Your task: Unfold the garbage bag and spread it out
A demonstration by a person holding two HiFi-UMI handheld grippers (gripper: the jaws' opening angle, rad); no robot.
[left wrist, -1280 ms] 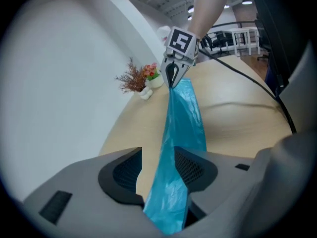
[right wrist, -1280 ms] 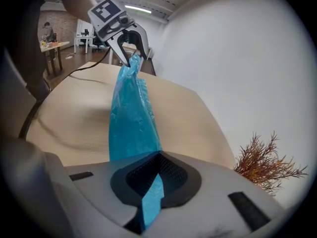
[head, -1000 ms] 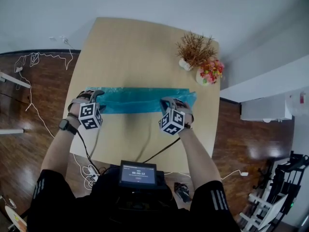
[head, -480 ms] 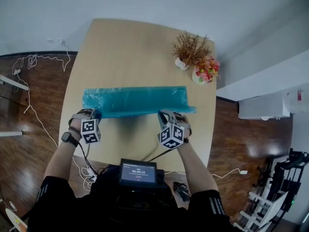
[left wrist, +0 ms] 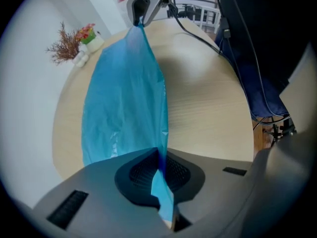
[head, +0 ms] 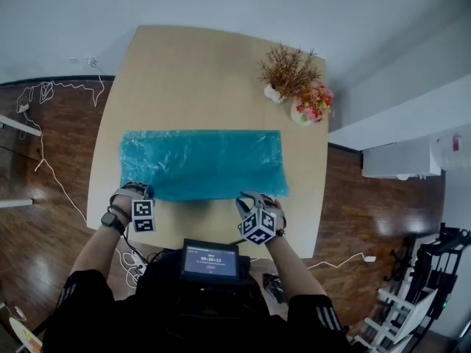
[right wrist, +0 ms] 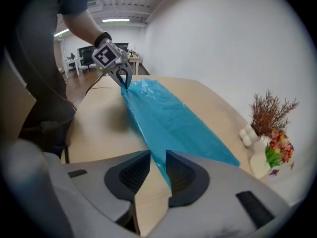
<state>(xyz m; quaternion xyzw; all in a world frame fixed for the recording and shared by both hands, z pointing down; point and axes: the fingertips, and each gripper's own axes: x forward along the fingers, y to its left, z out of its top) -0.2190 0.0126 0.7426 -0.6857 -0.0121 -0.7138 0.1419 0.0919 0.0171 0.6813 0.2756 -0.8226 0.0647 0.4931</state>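
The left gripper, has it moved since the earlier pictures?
Yes. The left gripper came toward the near edge of the table, away from the dried plant, pulling the bag.

- Head cam sat high above the table (head: pixel 206 72) and faced steeply down, far enough off to take in the whole top, the surrounding floor, and the left gripper (head: pixel 140 191) and right gripper (head: pixel 250 197) at the near edge.
- Left gripper cam rode low behind its own jaws, near the tabletop, looking along the garbage bag (left wrist: pixel 124 93) to the right gripper at the far end.
- Right gripper cam mirrored that, looking back at the left gripper. Its own jaws, just opening, filled the lower frame with the bag edge between them.
- All three shared the bag, tabletop, dried plant (head: pixel 288 70) and flowers (head: pixel 313 103).
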